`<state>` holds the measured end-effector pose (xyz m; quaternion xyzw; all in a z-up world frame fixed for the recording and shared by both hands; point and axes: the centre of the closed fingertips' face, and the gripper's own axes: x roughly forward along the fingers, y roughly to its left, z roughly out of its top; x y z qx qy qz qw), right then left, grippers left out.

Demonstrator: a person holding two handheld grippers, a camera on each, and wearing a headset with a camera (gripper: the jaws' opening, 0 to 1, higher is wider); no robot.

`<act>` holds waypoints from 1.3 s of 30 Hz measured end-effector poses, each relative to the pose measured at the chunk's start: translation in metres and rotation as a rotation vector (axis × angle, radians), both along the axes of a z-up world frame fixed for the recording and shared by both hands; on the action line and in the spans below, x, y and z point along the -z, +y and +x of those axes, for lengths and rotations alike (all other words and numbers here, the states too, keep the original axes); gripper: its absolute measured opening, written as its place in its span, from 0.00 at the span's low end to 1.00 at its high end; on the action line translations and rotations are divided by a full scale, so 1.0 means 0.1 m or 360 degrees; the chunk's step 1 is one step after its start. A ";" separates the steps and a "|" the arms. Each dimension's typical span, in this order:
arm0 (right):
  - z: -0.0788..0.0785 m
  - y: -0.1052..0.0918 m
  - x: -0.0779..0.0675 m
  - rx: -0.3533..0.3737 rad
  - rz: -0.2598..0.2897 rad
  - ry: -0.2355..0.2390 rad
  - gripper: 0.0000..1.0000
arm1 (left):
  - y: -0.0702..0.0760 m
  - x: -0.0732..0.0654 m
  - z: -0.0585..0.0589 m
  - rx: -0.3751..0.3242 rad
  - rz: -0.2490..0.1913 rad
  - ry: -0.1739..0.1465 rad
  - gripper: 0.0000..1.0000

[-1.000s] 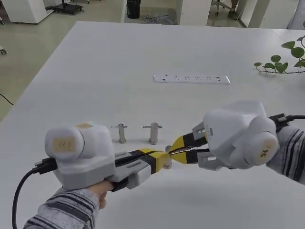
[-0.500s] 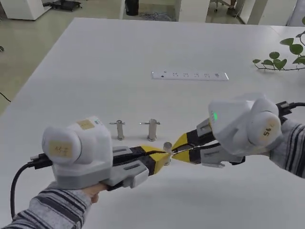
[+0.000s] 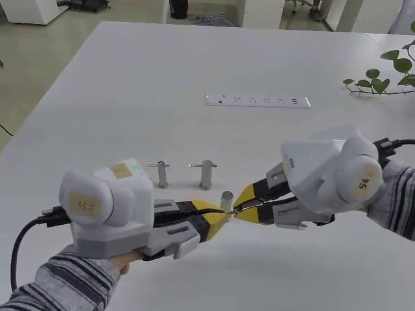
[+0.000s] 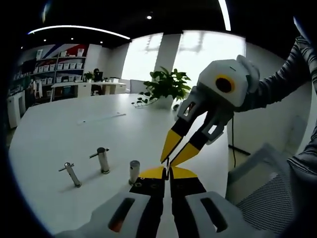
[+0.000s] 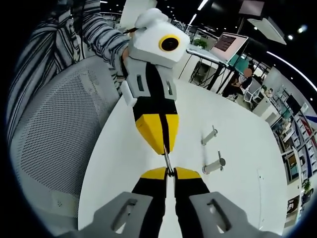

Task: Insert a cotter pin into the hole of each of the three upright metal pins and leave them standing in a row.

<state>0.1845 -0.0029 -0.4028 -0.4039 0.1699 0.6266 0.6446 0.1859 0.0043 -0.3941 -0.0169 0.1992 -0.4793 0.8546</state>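
Observation:
Three upright metal pins stand in a row on the white table. The left pin and the middle pin each carry a cotter pin across the top. The right pin is bare. Just in front of it my left gripper and my right gripper meet tip to tip, and both are shut on one thin cotter pin. In the right gripper view that cotter pin bridges the two sets of yellow fingertips. In the left gripper view the bare pin stands just left of my tips.
A white power strip lies farther back on the table. A leafy plant reaches in at the far right edge. A grey mesh chair stands off the table's near side.
The joined gripper tips sat over the bare pin a second ago and now lie slightly nearer to me, so its top shows behind them. The head camera has shifted a little.

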 end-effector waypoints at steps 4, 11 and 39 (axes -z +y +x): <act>0.01 -0.01 0.01 -0.0025 -0.0023 -0.0042 0.00 | 0.02 0.03 0.04 -0.0033 0.0022 0.0004 0.02; 0.03 -0.04 0.03 -0.0023 -0.0053 -0.0081 0.00 | 0.06 0.06 0.07 -0.0068 0.0051 -0.0004 0.12; 0.46 -0.42 0.34 0.0138 -0.0173 -0.0099 0.00 | 0.02 0.31 0.46 -0.0245 0.0247 -0.0185 0.31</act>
